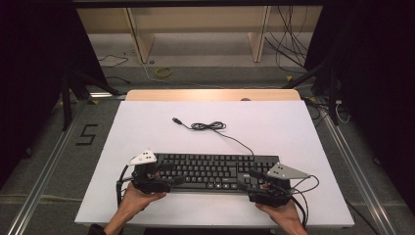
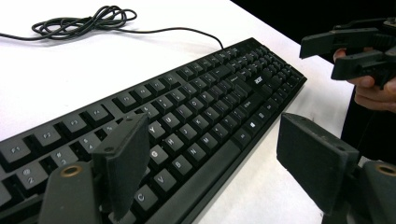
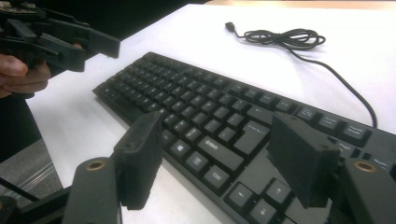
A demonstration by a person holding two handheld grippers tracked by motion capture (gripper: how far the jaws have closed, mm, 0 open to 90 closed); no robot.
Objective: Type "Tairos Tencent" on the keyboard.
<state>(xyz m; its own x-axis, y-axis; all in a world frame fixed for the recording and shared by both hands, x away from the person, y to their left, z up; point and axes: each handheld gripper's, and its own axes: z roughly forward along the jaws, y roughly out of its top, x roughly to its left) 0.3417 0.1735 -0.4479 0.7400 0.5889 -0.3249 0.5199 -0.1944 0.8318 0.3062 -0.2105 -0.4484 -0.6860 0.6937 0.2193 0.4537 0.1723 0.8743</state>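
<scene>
A black keyboard lies across the near middle of the white board. Its cable runs back to a loose coil ending in a USB plug. My left gripper hovers open over the keyboard's left end. In the left gripper view its jaws straddle the front edge of the keyboard, one over the keys, one over the table. My right gripper is open over the right end, with the keyboard below its jaws. Neither gripper holds anything.
A wooden table edge shows beyond the board. Behind it are a wooden shelf frame and loose cables on the floor. Metal rails run along both sides, and a "5" is marked on the floor at left.
</scene>
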